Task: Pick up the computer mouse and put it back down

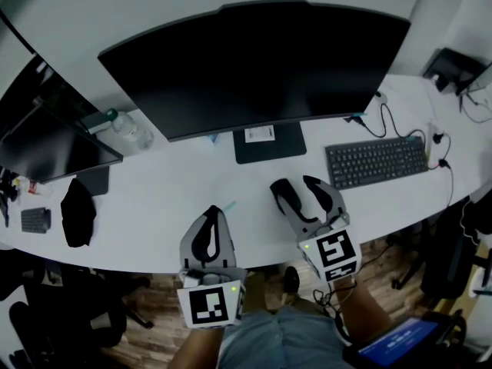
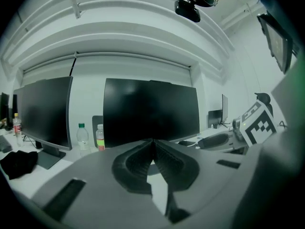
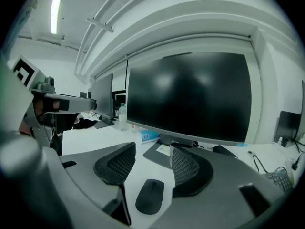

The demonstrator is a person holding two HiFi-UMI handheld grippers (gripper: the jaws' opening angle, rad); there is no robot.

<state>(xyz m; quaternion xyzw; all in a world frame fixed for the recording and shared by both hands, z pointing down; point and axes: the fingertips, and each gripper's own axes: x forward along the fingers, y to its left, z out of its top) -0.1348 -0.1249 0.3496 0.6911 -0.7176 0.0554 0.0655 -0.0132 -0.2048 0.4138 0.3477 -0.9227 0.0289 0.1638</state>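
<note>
The black computer mouse (image 3: 150, 196) lies flat on the white desk (image 3: 90, 140), seen in the right gripper view between the roots of that gripper's two jaws. My right gripper (image 3: 152, 149) stands open around it, and the ribbed pads (image 3: 183, 165) do not touch it. In the head view the right gripper (image 1: 294, 183) hovers over the desk in front of the monitor stand and hides the mouse. My left gripper (image 1: 217, 210) is to its left near the desk's front edge. Its jaws meet at the tips with nothing between them (image 2: 153, 144).
A large dark monitor (image 1: 254, 60) on a flat stand base (image 1: 269, 143) fills the back. A black keyboard (image 1: 375, 161) and cables (image 1: 400, 125) lie to the right. At left are a second monitor (image 1: 46, 129), a water bottle (image 1: 131, 129) and a black cloth (image 1: 77, 210).
</note>
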